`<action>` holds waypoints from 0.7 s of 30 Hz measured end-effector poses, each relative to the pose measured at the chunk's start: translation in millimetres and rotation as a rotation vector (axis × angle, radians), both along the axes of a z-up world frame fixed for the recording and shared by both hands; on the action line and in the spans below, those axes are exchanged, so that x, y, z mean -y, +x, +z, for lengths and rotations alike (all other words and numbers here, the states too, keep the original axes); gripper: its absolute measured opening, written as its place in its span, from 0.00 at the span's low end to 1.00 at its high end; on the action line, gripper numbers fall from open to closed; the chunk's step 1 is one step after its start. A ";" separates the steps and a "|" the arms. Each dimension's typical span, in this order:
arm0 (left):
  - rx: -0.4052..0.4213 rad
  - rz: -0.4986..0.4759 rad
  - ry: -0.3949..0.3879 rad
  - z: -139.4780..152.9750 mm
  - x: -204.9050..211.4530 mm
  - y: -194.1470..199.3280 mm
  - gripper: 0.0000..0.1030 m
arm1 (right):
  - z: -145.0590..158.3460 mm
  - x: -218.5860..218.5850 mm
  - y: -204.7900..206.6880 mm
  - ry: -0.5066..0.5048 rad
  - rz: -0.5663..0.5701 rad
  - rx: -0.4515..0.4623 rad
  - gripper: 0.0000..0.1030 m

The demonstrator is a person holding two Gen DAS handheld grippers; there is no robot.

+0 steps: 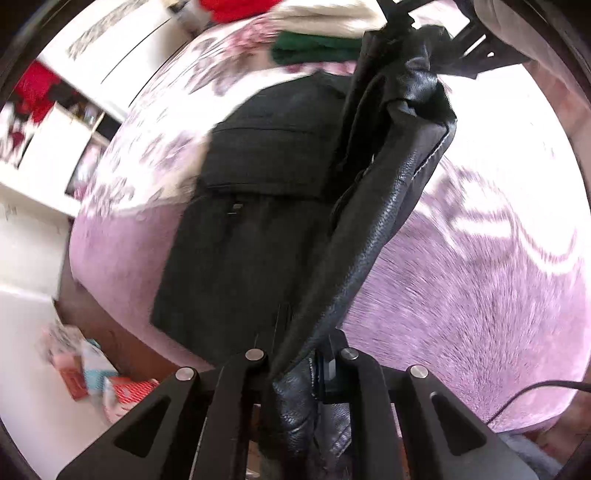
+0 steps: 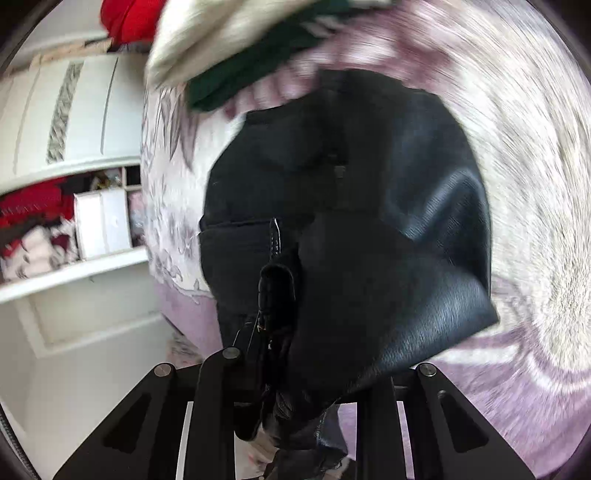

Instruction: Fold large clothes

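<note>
A black leather jacket (image 1: 255,192) lies on a pink flowered bedspread (image 1: 480,288). My left gripper (image 1: 301,363) is shut on a leather edge of the jacket, which rises taut from the fingers to the upper right. My right gripper (image 2: 295,365) is shut on another part of the jacket (image 2: 369,221), whose bunched leather hangs over the fingers and hides the fingertips. My right gripper also shows at the top of the left wrist view (image 1: 402,26), holding the jacket's far end up.
Folded green (image 1: 314,50), cream (image 1: 325,22) and red (image 1: 232,7) clothes lie at the bed's far end. A white cupboard (image 2: 66,122) with open shelves stands to the left. Boxes (image 1: 92,373) lie on the floor. A black cable (image 1: 532,391) trails at the bed's near edge.
</note>
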State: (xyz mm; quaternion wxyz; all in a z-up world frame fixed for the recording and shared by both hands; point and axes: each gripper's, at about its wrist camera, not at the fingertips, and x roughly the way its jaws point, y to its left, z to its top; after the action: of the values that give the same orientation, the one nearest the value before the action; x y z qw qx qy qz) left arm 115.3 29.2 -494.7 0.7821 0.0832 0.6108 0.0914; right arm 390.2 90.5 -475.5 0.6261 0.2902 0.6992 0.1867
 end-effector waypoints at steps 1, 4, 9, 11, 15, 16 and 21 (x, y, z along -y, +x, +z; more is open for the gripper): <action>0.003 0.026 -0.022 4.9 -17.1 3.0 0.09 | 14.6 -15.5 -0.6 -0.027 0.018 0.005 0.24; 0.008 0.090 -0.055 9.4 -70.5 14.8 0.10 | 30.6 -90.4 9.8 -0.111 0.066 0.014 0.24; -0.058 0.185 -0.168 -22.9 -144.0 31.7 0.13 | 15.3 -227.2 39.5 -0.257 0.156 0.003 0.24; -0.100 0.255 -0.293 -50.5 -183.2 37.8 0.14 | -9.0 -265.9 47.5 -0.328 0.164 -0.032 0.26; -0.178 0.403 -0.624 -103.1 -250.0 34.4 0.17 | -58.5 -310.8 71.9 -0.354 0.167 -0.143 0.52; -0.182 0.429 -0.691 -109.2 -260.4 31.5 0.18 | -58.7 -313.3 74.3 -0.330 0.161 -0.161 0.56; -0.185 0.523 -1.080 -123.7 -294.3 4.1 0.18 | -38.6 -312.3 85.4 -0.130 0.149 -0.199 0.63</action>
State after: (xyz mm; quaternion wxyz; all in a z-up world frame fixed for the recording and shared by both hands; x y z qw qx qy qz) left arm 119.4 323.5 -618.5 0.6090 -0.4705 0.6365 -0.0500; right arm 475.6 402.8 -514.2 0.5557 0.2131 0.7881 0.1573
